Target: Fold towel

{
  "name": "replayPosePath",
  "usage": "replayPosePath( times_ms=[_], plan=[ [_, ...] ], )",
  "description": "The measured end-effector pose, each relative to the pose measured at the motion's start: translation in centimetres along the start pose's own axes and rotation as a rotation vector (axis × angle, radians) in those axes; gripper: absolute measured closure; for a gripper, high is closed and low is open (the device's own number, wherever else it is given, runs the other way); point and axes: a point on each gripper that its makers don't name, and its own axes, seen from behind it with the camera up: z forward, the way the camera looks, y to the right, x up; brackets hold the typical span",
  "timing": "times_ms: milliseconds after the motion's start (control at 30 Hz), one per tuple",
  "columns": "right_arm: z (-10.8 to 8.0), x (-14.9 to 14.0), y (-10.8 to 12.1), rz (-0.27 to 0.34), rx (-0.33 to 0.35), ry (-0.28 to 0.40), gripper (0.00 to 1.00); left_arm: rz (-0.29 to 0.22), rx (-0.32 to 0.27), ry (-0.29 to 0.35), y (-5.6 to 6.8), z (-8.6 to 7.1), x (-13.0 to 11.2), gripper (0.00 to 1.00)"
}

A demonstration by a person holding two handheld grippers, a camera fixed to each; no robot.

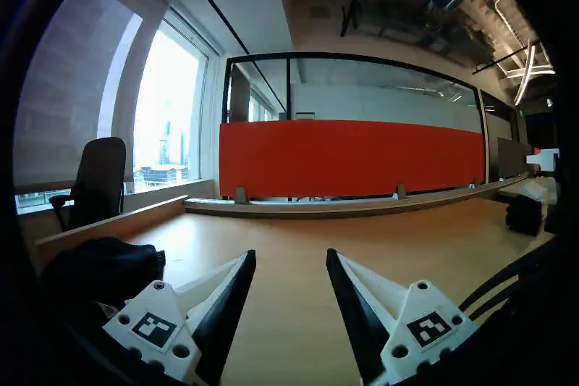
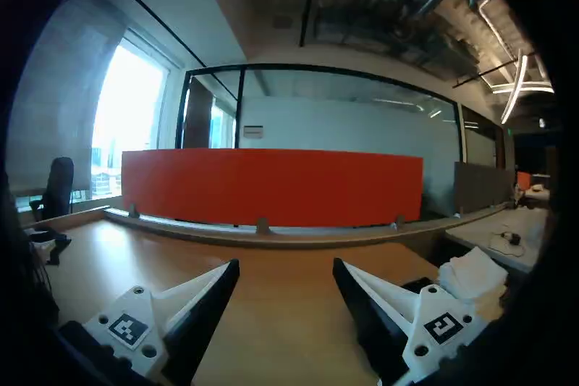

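A white folded towel stack (image 2: 474, 274) is lying at the right end of the bench (image 2: 289, 328), just beside the right gripper (image 2: 286, 264); its long axis is too blurred to tell. Both grippers are hanging empty, fingers spread apart. The left gripper (image 1: 289, 256) is facing an orange divider (image 1: 347, 158), with a black bundle (image 1: 101, 266) sitting to its left.

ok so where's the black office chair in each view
Left gripper view: the black office chair stands at the left, in front of the bright window.
Right gripper view: the same chair sits at the far left edge, looking smaller, beside that window.
Shared landmark: the long orange-red partition panel along the far side of the wooden desk; the chair is left of it in both.
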Motion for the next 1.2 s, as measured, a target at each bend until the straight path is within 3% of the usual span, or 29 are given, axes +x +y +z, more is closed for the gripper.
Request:
replayPosePath(
  times_ms=[500, 800, 1200],
  plan=[
    [-0.1, -5.5, 0.5, 0.025, 0.006, -0.005, 0.00, 0.000, 0.000, 0.000, 0.1, 0.1, -0.1, 0.29],
    [0.0, -6.2, 0.4, -0.006, -0.004, 0.011, 0.00, 0.000, 0.000, 0.000, 0.0, 0.1, -0.1, 0.29],
    [-0.2, -7.4, 0.3, 0.013, 0.001, -0.004, 0.00, 0.000, 0.000, 0.001, 0.0, 0.0, -0.1, 0.29]
  ],
)
